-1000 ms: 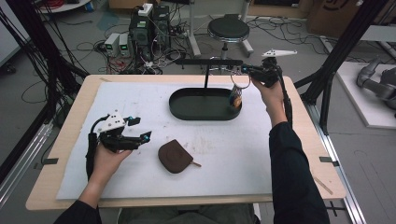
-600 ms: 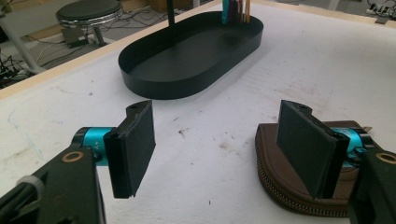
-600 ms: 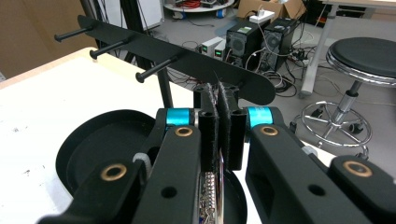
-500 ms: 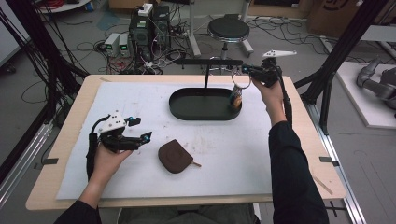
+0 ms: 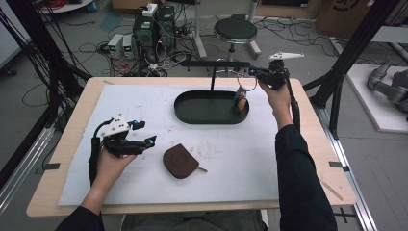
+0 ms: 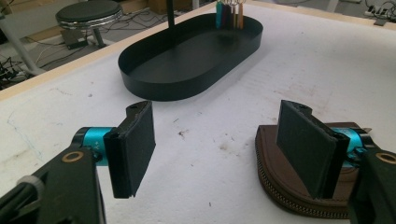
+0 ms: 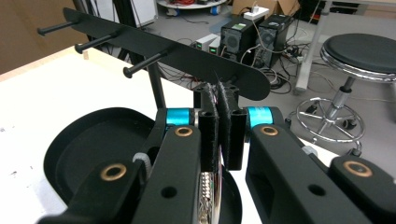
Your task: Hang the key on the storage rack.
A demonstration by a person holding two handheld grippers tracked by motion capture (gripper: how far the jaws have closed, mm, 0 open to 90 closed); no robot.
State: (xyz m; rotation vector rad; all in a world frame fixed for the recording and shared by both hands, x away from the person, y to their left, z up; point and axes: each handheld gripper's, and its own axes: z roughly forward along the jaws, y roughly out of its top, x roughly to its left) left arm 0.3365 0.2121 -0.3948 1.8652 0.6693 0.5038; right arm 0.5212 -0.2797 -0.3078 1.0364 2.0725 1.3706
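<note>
We stand at a worktop [image 5: 72, 192] under a white mat, with a black oval tray [image 5: 192, 113] as our landmark. From the tray rises a post carrying a peg bar [image 7: 140, 46]. Our right tongs [image 5: 253, 73], clenched on a keyring bunch [image 5: 240, 101], hold it at the tray's right end beside the bar. We judge hanging is in hand; next the ring must slip over a peg. Our left tongs [image 6: 219, 149], released, rest left of the tray beside a brown zip pouch [image 5: 179, 161]. The right gripper view reveals the pegs, the left gripper view the coloured tags [image 6: 229, 11].
</note>
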